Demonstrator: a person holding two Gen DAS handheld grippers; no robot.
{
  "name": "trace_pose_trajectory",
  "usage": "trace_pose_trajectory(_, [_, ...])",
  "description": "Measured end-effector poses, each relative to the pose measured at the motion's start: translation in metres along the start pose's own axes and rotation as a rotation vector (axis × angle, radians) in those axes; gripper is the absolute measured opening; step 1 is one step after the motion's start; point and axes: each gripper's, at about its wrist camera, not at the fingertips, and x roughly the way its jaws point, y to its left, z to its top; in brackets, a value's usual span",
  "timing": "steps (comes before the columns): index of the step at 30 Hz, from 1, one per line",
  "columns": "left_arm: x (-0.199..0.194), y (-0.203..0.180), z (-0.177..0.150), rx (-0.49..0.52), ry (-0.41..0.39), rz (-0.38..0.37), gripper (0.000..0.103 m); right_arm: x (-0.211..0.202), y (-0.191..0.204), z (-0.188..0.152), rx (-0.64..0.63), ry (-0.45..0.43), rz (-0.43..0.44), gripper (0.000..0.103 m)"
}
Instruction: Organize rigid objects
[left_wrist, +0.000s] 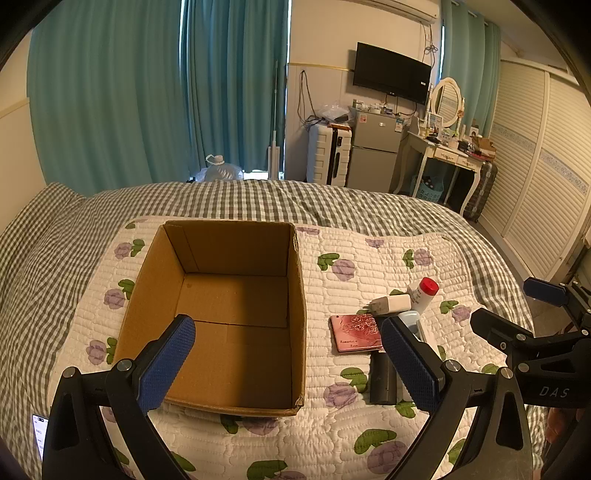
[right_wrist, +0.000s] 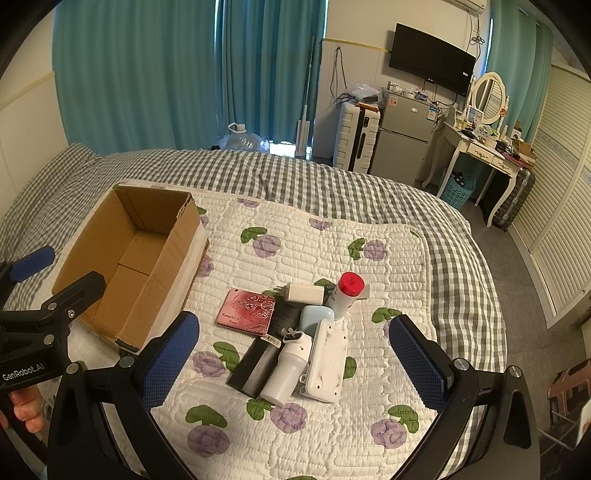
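An open, empty cardboard box (left_wrist: 297, 314) (right_wrist: 162, 266) stands on the floral quilt. Right of it lies a pile: a pink rose-printed tin (right_wrist: 246, 312) (left_wrist: 356, 332), a white charger plug (right_wrist: 306, 292) (left_wrist: 391, 304), a red-capped white bottle (right_wrist: 347, 295) (left_wrist: 424, 293), a pale blue case (right_wrist: 317, 319), a black box (right_wrist: 258, 363) (left_wrist: 382, 376), a white flask (right_wrist: 286, 369) and a flat white device (right_wrist: 328, 362). My left gripper (left_wrist: 286, 325) (right_wrist: 59, 273) hovers open over the box's near side. Above the pile my right gripper (right_wrist: 293, 325) (left_wrist: 517, 306) is open and holds nothing.
The quilt (right_wrist: 332, 240) covers a bed with a grey checked sheet (right_wrist: 295, 173). A phone (left_wrist: 38, 435) lies at the bed's near left. A hand (right_wrist: 24, 410) holds the left gripper. Beyond the bed are curtains, a suitcase (right_wrist: 356, 134), a fridge (right_wrist: 402, 136) and a dressing table (right_wrist: 480, 147).
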Motion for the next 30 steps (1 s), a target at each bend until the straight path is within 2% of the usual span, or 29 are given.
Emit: trace_pose_trajectory(30, [0.0001,0.0000,0.0000,0.000,0.001,-0.002,0.103,0.0032,0.0007,-0.0025,-0.002,0.003,0.002,0.103])
